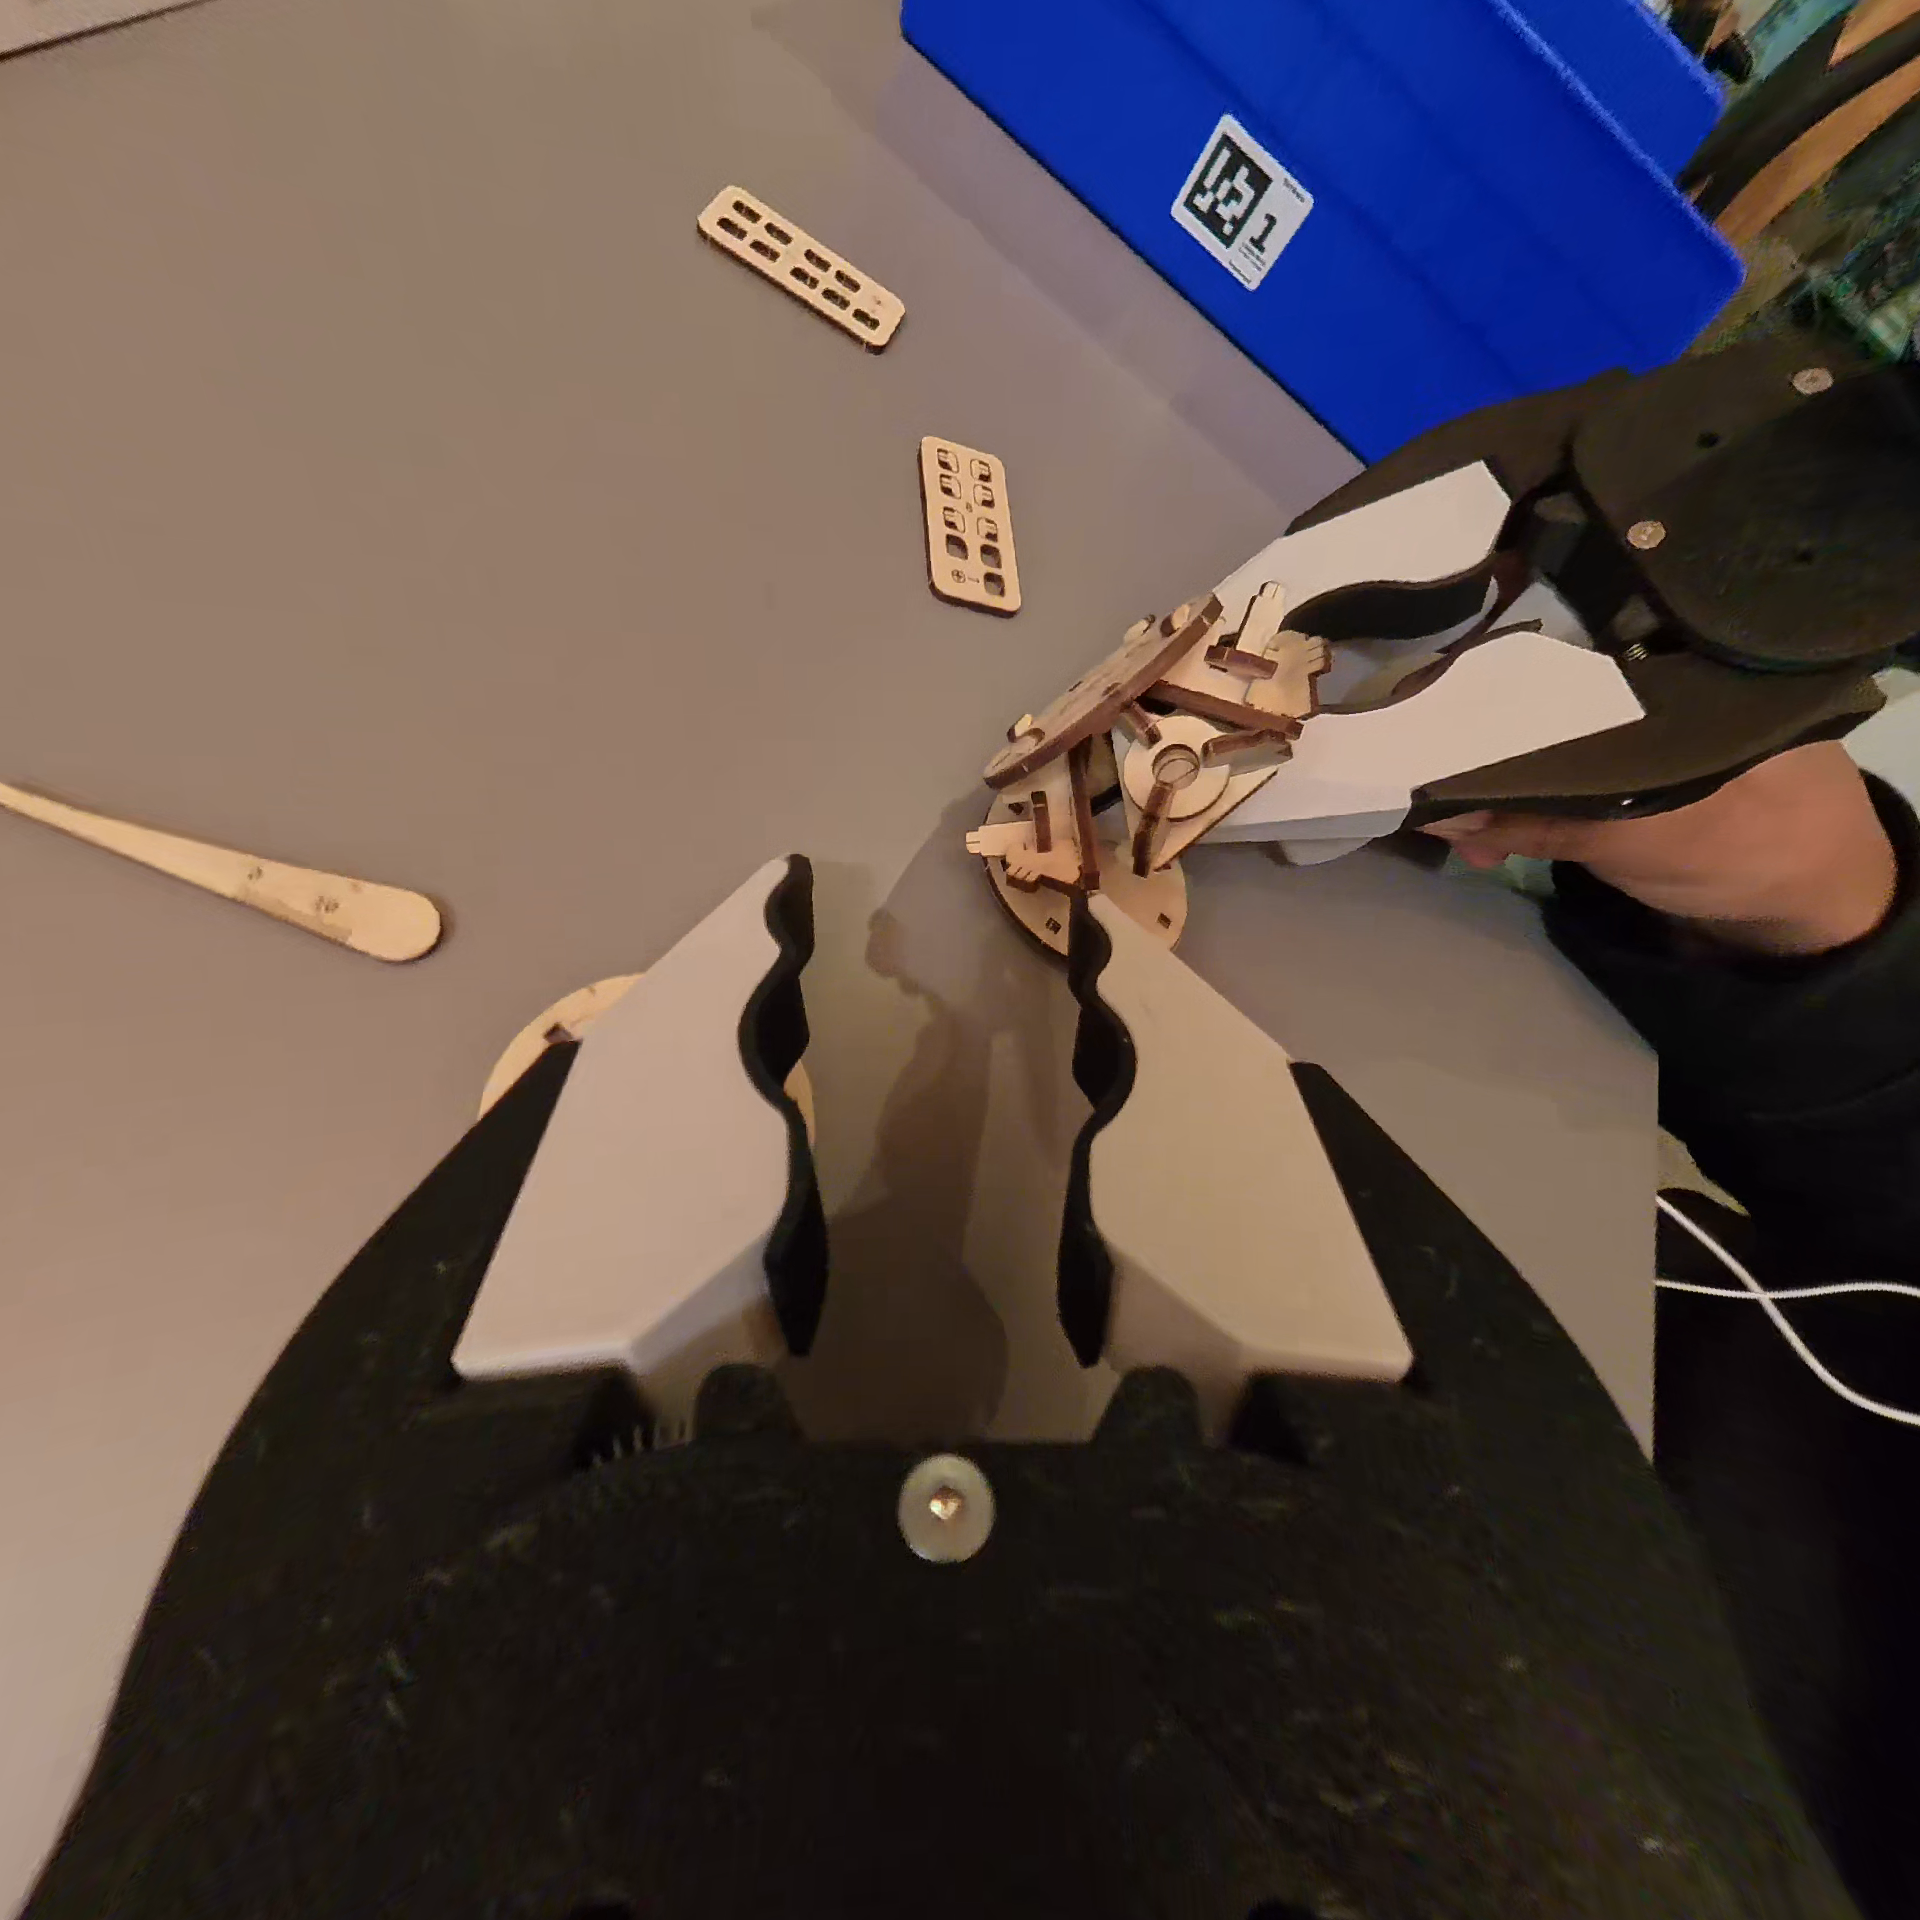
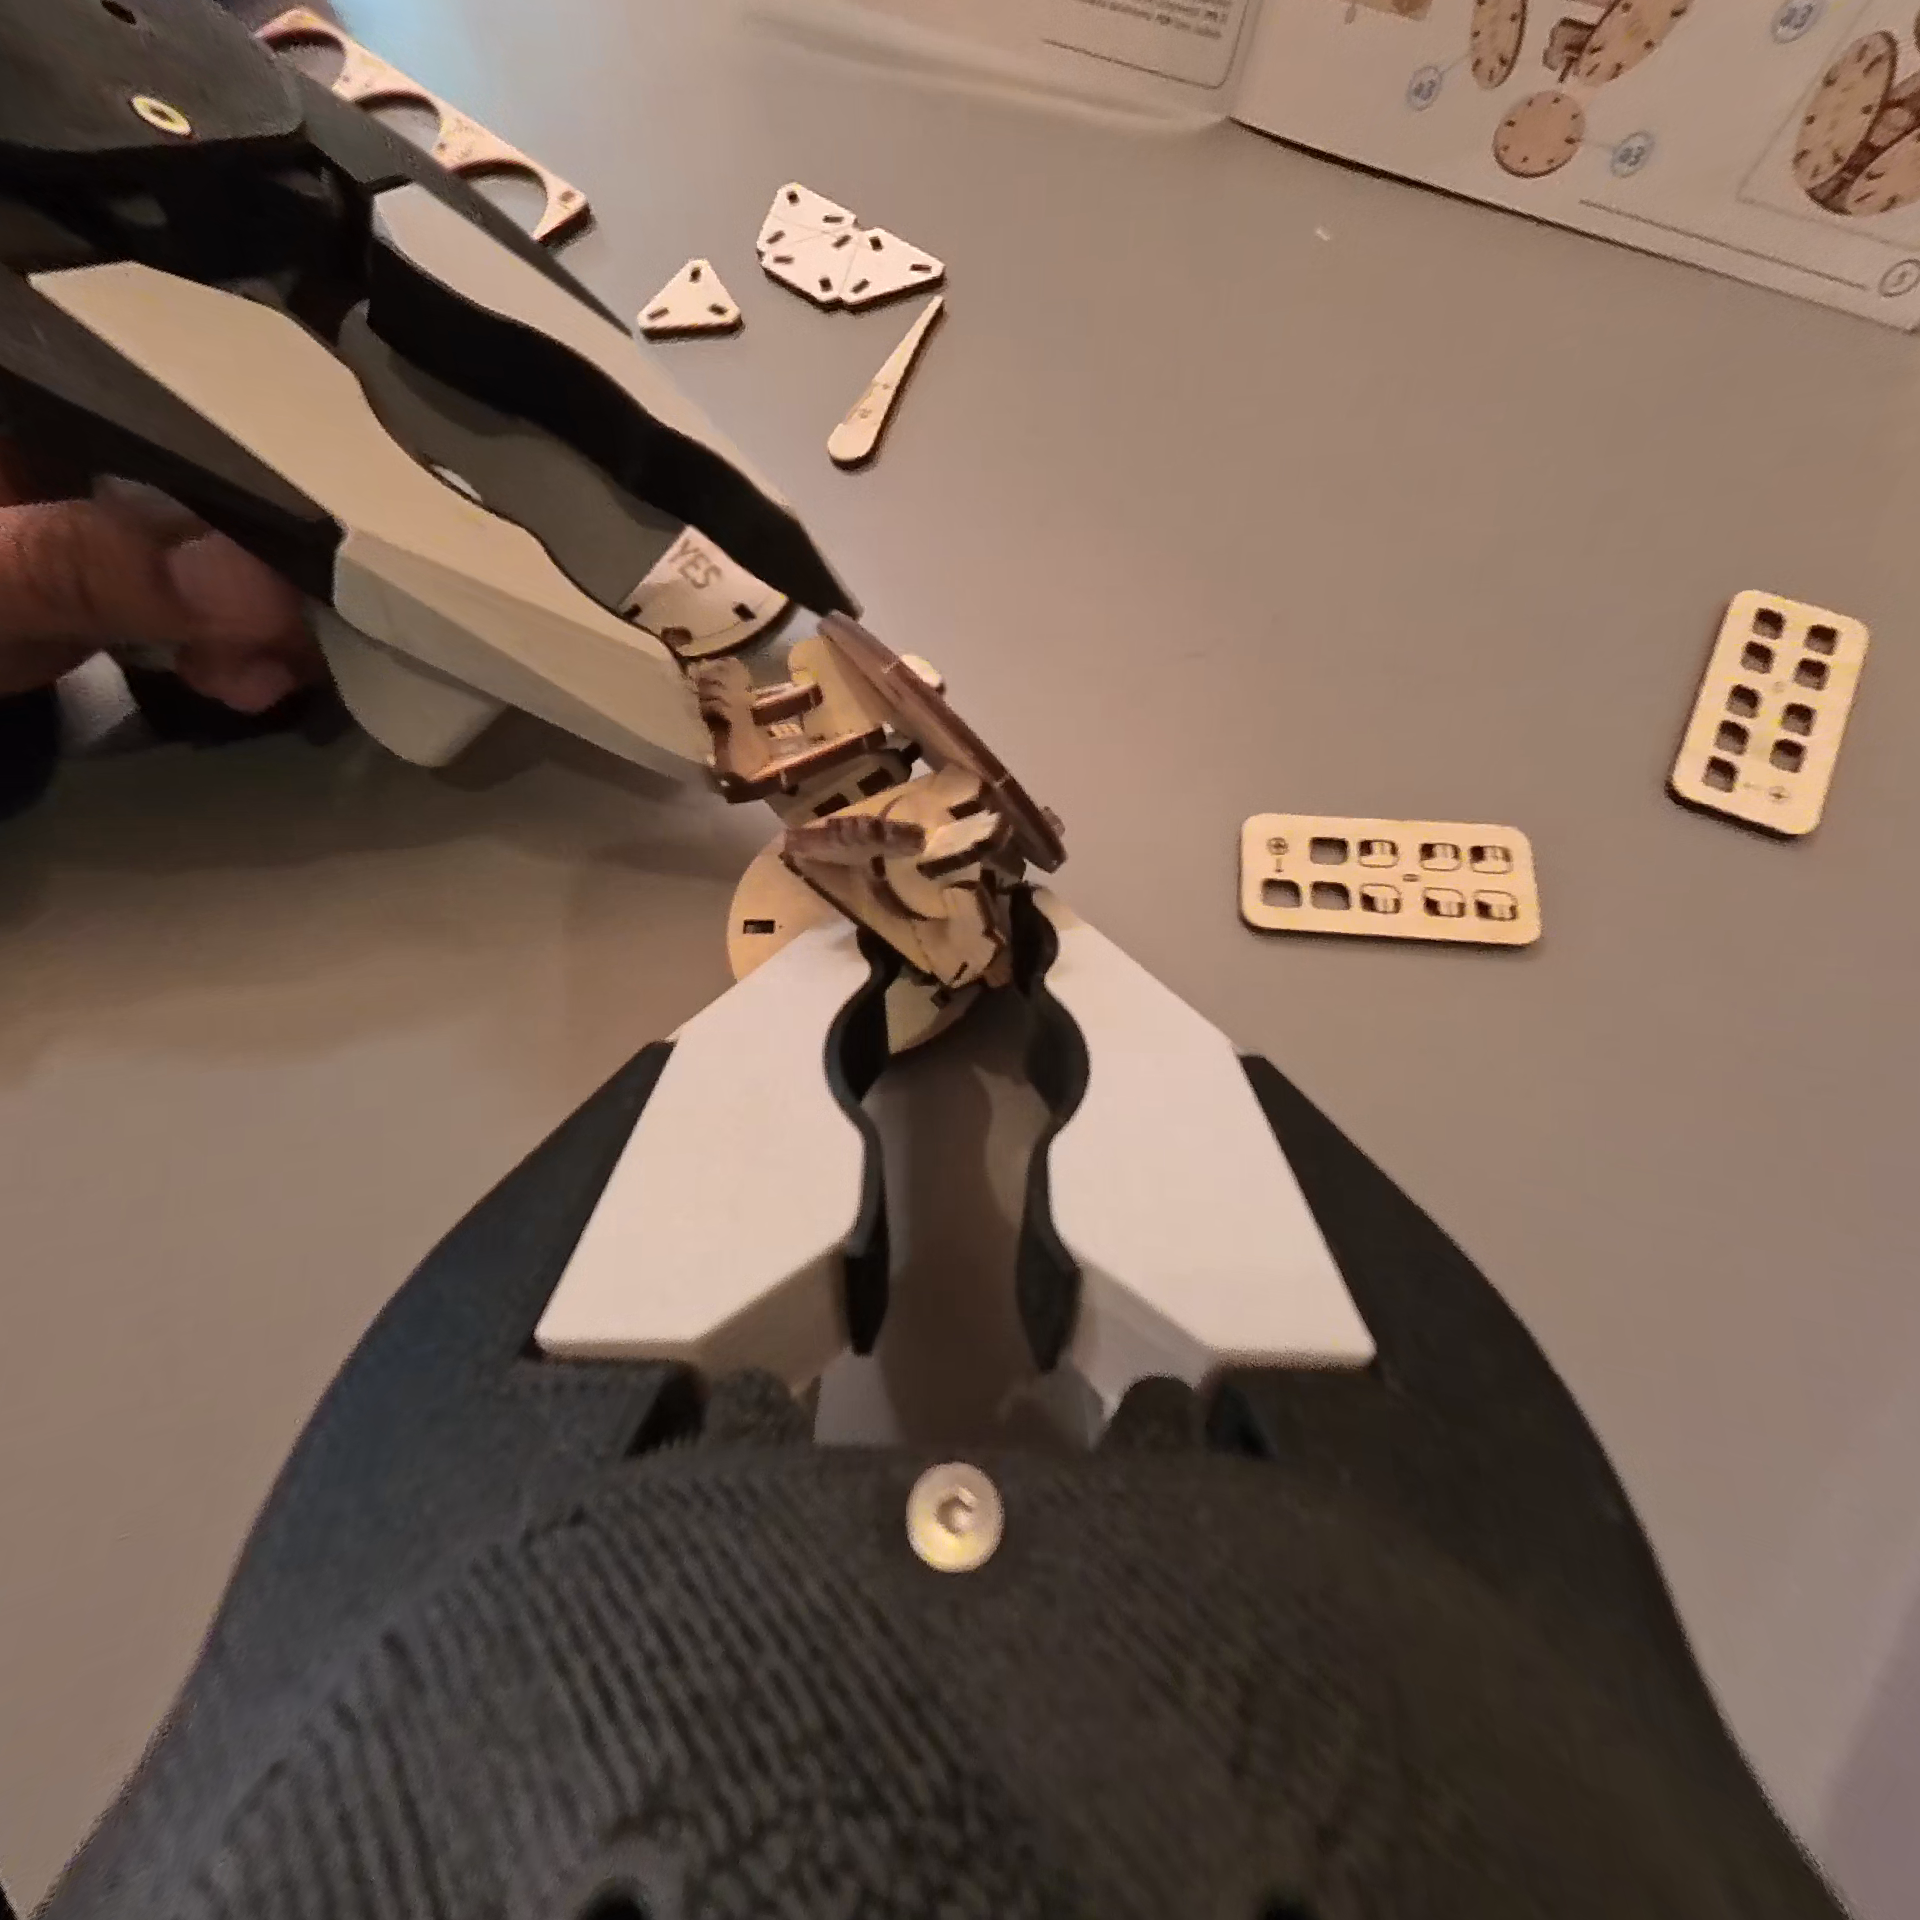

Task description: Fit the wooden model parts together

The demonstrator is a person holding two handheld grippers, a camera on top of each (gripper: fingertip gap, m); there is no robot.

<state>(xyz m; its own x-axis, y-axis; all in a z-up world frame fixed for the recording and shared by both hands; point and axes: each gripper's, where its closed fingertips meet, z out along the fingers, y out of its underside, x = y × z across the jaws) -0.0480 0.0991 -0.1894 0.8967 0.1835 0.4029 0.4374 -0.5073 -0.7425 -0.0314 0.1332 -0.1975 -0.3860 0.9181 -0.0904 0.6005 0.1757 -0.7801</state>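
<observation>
While the right gripper (image 2: 951,951) clamps a wooden model (image 2: 894,821) of slotted plywood pieces, holding it tilted over a round wooden disc (image 2: 764,914) on the grey worktop (image 1: 416,582), the left gripper (image 1: 940,914) hangs spread just beside them with only bare worktop between its fingers. One left fingertip (image 1: 1091,925) reaches the disc's edge. Two slotted wooden cards (image 1: 969,525) (image 1: 800,267) and a tapered wooden stick (image 1: 260,883) lie apart on the worktop; a blue bin (image 1: 1351,208) stands at the far edge. Another wooden disc (image 1: 561,1039) peeks from under the left gripper.
</observation>
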